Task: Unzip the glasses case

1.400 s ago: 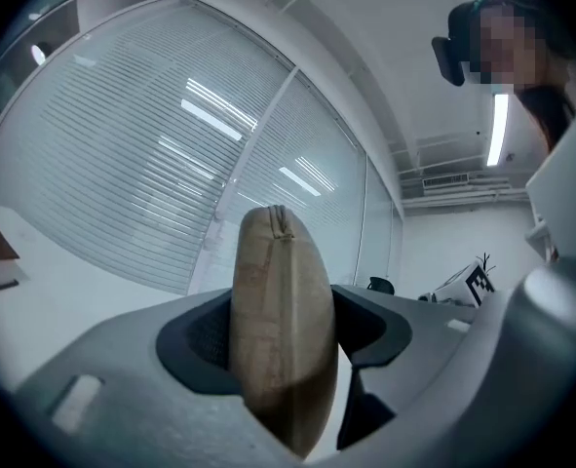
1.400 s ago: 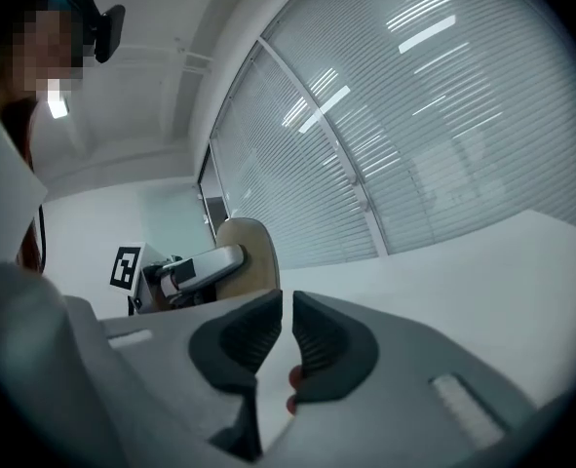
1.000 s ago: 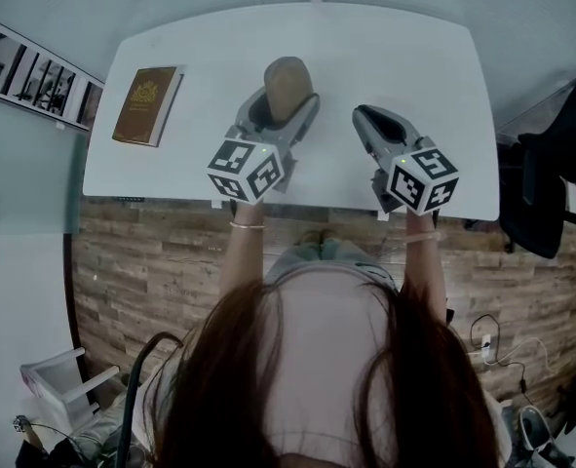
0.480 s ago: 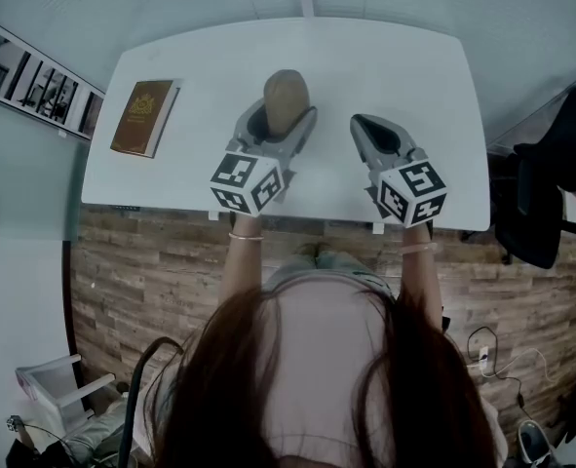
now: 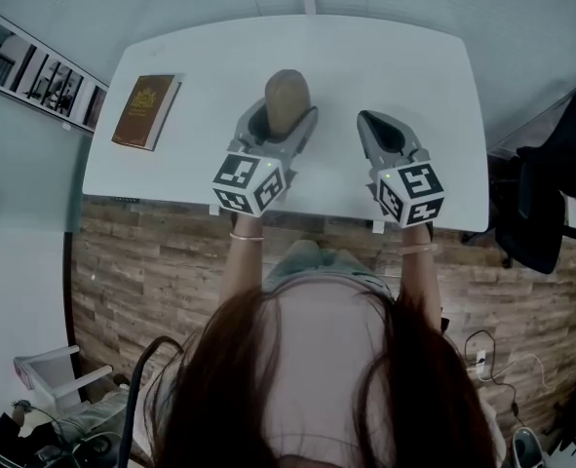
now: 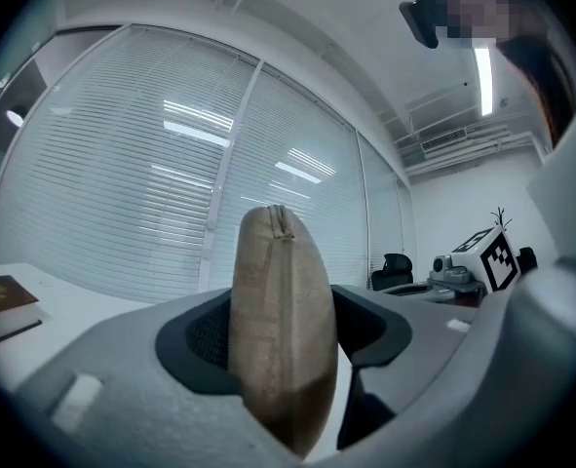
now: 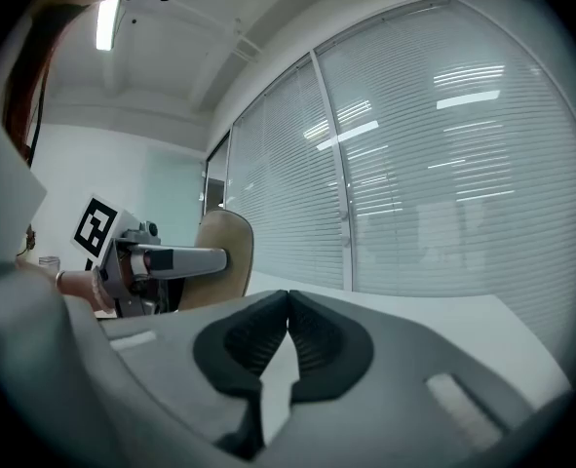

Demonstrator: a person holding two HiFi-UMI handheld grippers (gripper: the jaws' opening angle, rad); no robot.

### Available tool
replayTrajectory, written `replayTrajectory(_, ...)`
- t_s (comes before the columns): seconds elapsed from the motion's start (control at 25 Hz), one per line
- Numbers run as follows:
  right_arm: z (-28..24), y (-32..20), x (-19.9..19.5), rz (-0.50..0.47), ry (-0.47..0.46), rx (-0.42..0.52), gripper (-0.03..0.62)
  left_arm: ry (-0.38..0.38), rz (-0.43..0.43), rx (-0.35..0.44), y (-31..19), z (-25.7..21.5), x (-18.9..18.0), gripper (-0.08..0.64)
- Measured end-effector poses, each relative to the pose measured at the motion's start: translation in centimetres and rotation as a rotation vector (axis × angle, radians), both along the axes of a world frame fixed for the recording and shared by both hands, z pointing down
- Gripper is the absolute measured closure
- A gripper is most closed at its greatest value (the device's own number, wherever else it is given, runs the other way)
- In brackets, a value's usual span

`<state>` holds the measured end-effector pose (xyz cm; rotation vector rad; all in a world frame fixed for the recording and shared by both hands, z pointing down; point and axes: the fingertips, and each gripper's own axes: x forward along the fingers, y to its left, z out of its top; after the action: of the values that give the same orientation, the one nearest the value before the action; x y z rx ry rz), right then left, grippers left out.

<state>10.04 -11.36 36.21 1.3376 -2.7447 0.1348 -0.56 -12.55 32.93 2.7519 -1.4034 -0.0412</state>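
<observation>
The tan glasses case point(image 5: 287, 94) stands on edge over the white table point(image 5: 404, 57), clamped between the jaws of my left gripper point(image 5: 282, 115). In the left gripper view the case point(image 6: 283, 330) turns its narrow edge toward the camera, its zip seam running up the middle, and both pads press its sides. To the right and apart from the case, my right gripper point(image 5: 371, 119) is shut. Its jaws have just been closing with nothing between them, and the pads point(image 7: 307, 339) meet at the tip. The right gripper view shows the case point(image 7: 225, 253) at the left.
A brown book point(image 5: 146, 111) lies at the table's left end. A dark office chair point(image 5: 551, 193) stands off the table's right end. The table's near edge runs just under both grippers, with wood flooring below. Window blinds fill the far side.
My right gripper's jaws have closed, empty, and it has shifted slightly right. My left gripper keeps its hold on the case in about the same place.
</observation>
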Motion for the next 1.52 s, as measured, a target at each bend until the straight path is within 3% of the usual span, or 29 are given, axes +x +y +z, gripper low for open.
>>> replayTrajectory(0.44, -0.6, 1.6, 1.3, 0.016, 0.039, 0.038, 0.591, -0.029, -0.021, 0.001, 2.0, 0.2, 0.9, 0.276)
replayTrajectory(0.88, -0.9, 2.2, 0.2, 0.011, 0.038, 0.045, 0.591, -0.021, -0.035, 0.017, 3.0, -0.5, 0.0, 0.276)
replayTrajectory(1.2, -0.8, 2.4, -1.5, 0.028, 0.052, 0.044, 0.591, -0.019, -0.007, 0.022, 3.0, -0.4, -1.1, 0.275)
replayTrajectory(1.44, -2.4, 6.5, 0.8, 0.065, 0.051, 0.067, 0.591, -0.025, 0.017, 0.05, 7.0, -2.0, 0.9, 0.276)
replayTrajectory(1.52, -2.3, 6.1, -0.1, 0.07, 0.058, 0.062, 0.591, -0.026, 0.024, 0.048, 6.6, -1.8, 0.0, 0.276)
